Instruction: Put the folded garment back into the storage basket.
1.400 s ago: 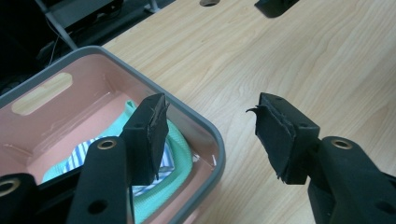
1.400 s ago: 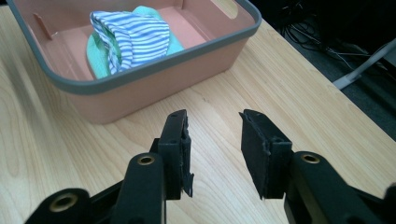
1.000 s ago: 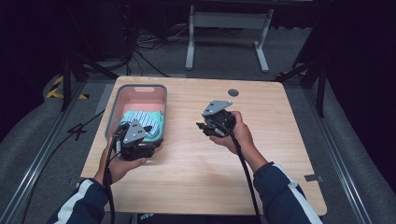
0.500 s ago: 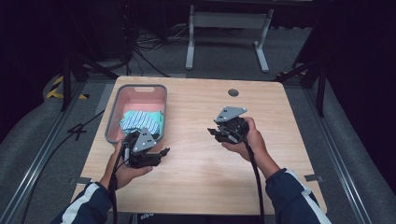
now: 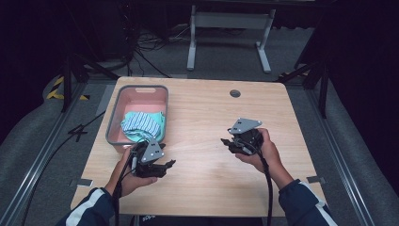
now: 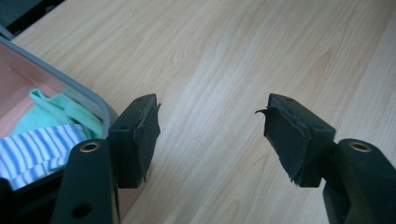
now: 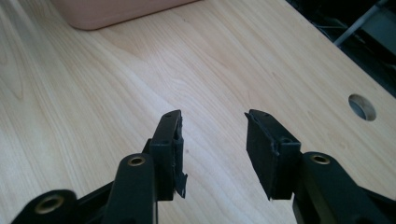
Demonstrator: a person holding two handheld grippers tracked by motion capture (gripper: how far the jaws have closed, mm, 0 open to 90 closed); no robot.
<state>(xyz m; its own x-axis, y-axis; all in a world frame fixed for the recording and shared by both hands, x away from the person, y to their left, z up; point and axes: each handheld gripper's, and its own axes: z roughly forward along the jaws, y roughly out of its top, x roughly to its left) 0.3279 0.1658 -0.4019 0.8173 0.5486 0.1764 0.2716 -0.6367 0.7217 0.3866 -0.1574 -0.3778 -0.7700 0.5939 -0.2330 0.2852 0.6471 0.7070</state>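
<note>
Both hand-held grippers (image 5: 170, 165) (image 5: 225, 142) lower, nearer, opening

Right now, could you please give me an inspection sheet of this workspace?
Surface: wooden table, bare in the middle, round hole near the far edge.
Job's things: pink bin at the table's left; striped cloth and green cloth lie inside it.
Clutter: nothing seen.
Grippers: left gripper beside the bin's near corner, right gripper over bare wood; both open, jaws have just been opening, nothing between them.
Cables: one trails from each gripper along the forearm; more lie on the floor beyond the table.
Surroundings: dark room, grey floor, white stand behind the table.
</note>
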